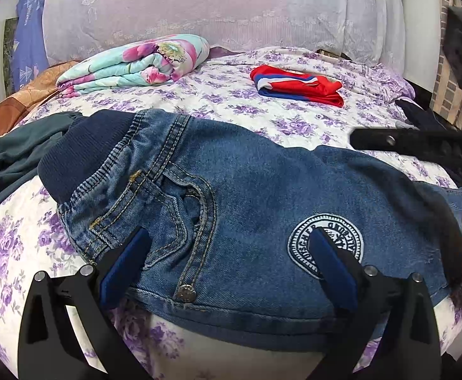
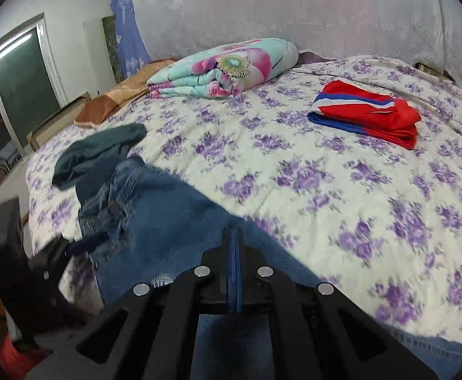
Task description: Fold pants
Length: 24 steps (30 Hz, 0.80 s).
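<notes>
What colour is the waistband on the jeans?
Dark navy ribbed waistband on the blue denim jeans; clearest in the left wrist view.

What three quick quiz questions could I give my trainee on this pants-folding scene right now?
1. True or false: the left hand-held gripper is open, with its fingers over the jeans.
2. Multiple choice: the folded red, white and blue garment lies A) on the jeans, B) apart from them, farther up the bedspread, C) on the floor.
3. Fill in: the right hand-held gripper is ____, with denim right in front of its tips.

Key: 1 true; 2 B; 3 shut. Whether the right one pinches the denim cannot be told from these views.
</notes>
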### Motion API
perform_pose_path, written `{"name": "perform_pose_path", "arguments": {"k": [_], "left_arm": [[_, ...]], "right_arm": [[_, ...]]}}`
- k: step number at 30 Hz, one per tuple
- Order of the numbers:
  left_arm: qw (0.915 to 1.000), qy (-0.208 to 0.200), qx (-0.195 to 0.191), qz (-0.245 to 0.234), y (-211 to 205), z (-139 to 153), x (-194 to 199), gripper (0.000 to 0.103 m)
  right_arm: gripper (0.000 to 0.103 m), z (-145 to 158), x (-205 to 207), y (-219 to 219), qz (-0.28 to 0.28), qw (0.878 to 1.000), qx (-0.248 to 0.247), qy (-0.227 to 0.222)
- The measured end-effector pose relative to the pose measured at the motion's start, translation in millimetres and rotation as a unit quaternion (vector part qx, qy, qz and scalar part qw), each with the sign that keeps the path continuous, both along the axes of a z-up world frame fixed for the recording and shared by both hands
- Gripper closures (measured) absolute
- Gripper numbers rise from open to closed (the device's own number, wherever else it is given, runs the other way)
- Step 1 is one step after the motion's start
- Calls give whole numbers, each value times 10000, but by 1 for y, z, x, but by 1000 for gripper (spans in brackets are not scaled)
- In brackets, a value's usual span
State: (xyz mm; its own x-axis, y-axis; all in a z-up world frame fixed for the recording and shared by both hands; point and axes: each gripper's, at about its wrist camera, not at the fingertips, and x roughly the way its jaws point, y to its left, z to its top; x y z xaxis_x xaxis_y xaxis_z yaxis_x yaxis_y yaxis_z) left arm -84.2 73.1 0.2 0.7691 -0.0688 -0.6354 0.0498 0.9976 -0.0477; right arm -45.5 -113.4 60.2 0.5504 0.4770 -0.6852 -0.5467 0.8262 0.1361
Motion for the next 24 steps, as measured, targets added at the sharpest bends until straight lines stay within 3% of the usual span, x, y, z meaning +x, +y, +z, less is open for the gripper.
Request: {"name": "perform_pose_path", "arguments": {"k": [3,4,7,9,10,11,16,18,21,24], "left_arm": [[10000,4,-4,-2,-1,0,1,5],[10000,5,22,8,-1,0,0,5],[10000,-7,-7,17,0,0,-2,5],[10000,-13,-37,11,1,0,-3,5],[10000,-20,-27,13,1,0,-3,5],[10000,-26,-34,14,1,0,-3,5],[9999,-52,-93,-11,3,0,-4,5],[9999,-63,-122,-21,3,0,-4,5],[9997,-91,-196,-84,4,0,-6,5],[9995,-123,-272,-125,6,0,-8,5]], "right_arm": [[101,-38,10,-2,-64,9987,-245,448],[102,-45,13,-4,-58,9987,-98,495],[97,-30,7,-25,-233,9961,511,675],[83,-19,-17,-45,-283,9960,726,425],[61,-17,-28,-53,-309,9964,732,293],[49,-18,-41,-63,-377,9970,657,159],[51,-41,-54,-78,-335,9989,316,60],[48,-28,-58,-80,-587,9970,481,136],[49,-15,-81,-92,-527,9956,770,-20],[48,-11,-114,-134,-1101,9900,829,-301]]}}
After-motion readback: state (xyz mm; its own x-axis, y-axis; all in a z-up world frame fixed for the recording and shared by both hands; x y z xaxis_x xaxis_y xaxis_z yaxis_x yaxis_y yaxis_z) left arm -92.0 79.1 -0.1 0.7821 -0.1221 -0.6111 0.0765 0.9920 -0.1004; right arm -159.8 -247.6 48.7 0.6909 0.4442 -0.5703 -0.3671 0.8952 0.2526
